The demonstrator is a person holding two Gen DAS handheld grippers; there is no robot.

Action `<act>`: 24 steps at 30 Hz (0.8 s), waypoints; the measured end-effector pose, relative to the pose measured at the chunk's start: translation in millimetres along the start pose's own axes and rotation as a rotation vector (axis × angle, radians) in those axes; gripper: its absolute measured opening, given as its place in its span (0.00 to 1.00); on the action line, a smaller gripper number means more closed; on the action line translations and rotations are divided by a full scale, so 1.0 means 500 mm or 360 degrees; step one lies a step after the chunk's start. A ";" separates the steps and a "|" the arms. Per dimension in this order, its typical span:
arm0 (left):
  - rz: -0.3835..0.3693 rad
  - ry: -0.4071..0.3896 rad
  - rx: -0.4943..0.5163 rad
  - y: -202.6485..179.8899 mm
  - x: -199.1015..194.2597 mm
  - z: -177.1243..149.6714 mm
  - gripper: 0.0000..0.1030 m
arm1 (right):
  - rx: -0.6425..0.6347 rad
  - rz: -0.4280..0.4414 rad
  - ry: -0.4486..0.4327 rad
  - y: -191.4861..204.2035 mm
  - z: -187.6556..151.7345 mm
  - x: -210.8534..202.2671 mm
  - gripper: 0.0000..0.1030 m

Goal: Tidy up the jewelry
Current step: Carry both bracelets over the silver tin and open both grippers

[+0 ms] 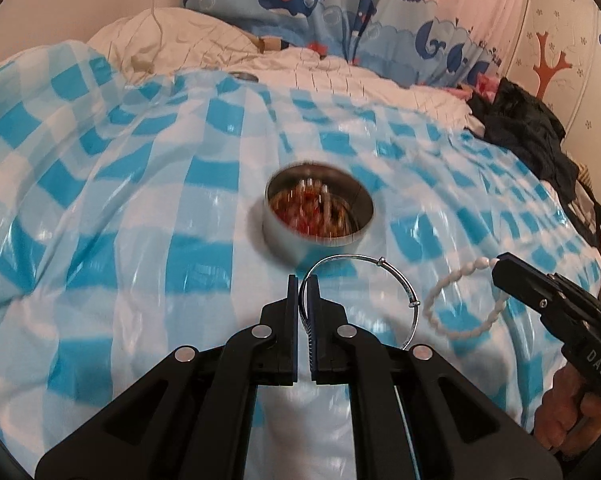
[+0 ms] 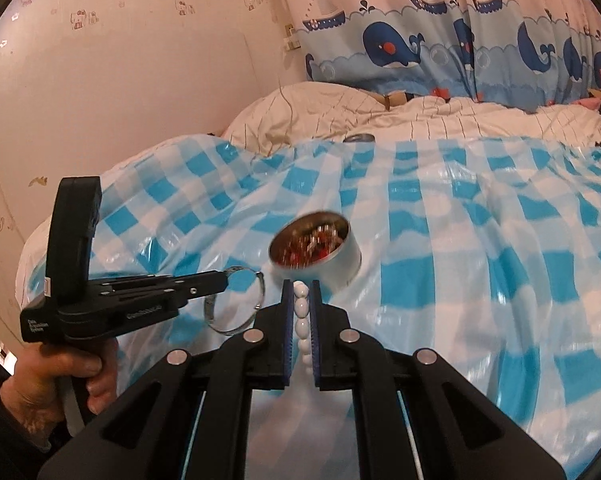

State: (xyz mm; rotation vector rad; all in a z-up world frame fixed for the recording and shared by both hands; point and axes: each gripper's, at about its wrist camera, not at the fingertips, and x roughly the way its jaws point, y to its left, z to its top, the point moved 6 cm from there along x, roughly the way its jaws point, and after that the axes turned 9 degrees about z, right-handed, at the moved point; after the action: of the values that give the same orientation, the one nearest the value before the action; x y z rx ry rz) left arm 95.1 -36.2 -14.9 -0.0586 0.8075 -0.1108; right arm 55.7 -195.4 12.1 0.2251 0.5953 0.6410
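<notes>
Bed under blue-and-white checked plastic sheet (image 1: pixel 148 200), whale curtain (image 2: pixel 440 52) at far side. Round metal tin (image 1: pixel 318 216) holding jumbled jewelry, sitting mid-sheet. Left gripper (image 1: pixel 303 280) clamping silver bangle (image 1: pixel 380 264) just near of tin; right gripper (image 2: pixel 301 286) pinching white bead bracelet (image 2: pixel 301 312) to the right.

"DAS" on right tool (image 1: pixel 498 269).

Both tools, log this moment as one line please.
left tool: shut on silver bangle | right tool: shut on white bead bracelet | round tin: open, holds jewelry, on checked cover
</notes>
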 end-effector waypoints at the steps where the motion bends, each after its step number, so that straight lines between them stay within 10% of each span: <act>1: -0.0003 -0.0011 -0.0011 0.000 0.007 0.012 0.03 | -0.0010 0.0003 -0.0008 -0.001 0.014 0.005 0.08; 15: 0.0034 0.0020 -0.0081 -0.020 0.187 0.140 0.08 | -0.0109 0.0054 -0.0054 -0.015 0.153 0.122 0.08; 24: 0.0143 -0.0050 -0.0290 0.090 0.143 0.148 0.27 | -0.0012 0.0068 0.0116 -0.029 0.135 0.243 0.09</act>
State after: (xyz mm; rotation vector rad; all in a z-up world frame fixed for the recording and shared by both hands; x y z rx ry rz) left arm 200.8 0.4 -19.3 -0.1953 0.7858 0.0485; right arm 180.3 -132.7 6.7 0.2086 0.6592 0.6952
